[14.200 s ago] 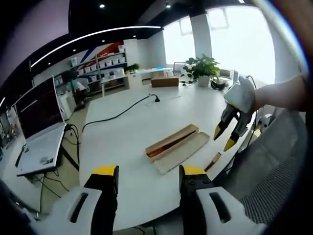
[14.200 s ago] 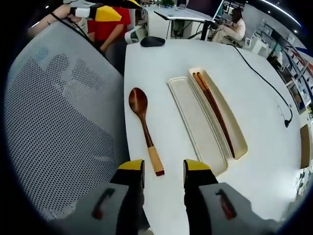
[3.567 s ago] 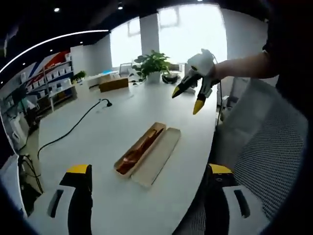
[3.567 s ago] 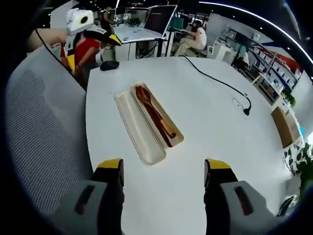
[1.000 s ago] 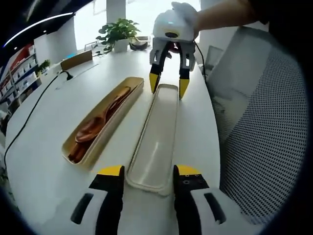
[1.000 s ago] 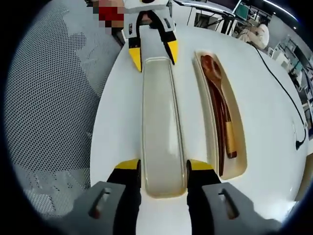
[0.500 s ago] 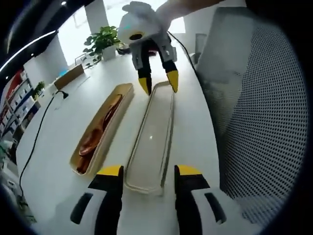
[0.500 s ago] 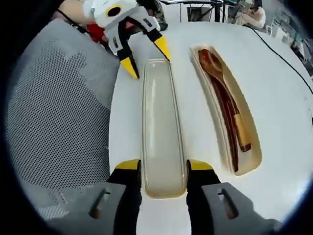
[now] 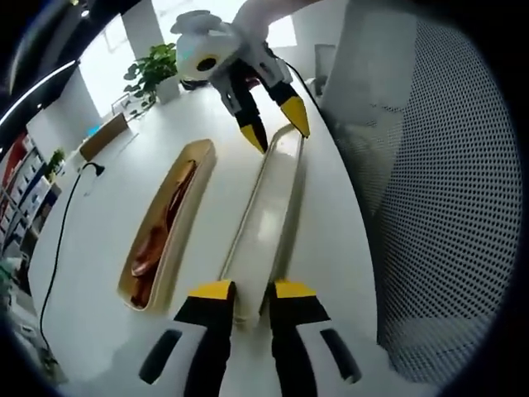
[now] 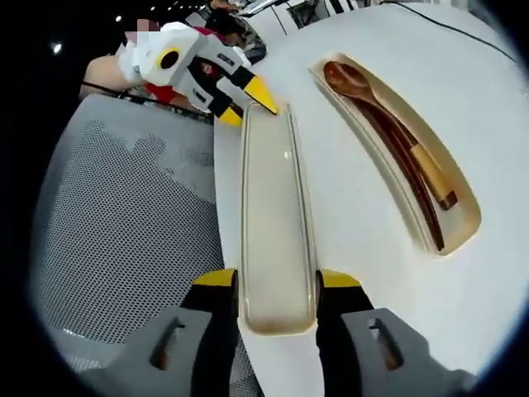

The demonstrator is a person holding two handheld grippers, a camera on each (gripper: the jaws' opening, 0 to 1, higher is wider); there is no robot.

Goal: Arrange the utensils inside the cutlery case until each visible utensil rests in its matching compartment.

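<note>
A: Where do things lie on the surface [image 10: 388, 273]?

B: The case tray [image 10: 463, 217] holds the spoon [image 10: 355, 83] and chopsticks [image 10: 413, 198]; beside it lies the lid [image 10: 277, 215].

A: How will the lid handle?

B: Likely light, stiff and slick, so take it by the ends. The left tool [image 9: 245, 291] is nipped onto its near rim; the right tool [image 10: 277, 281] straddles the other end, not clearly clamped.
</note>
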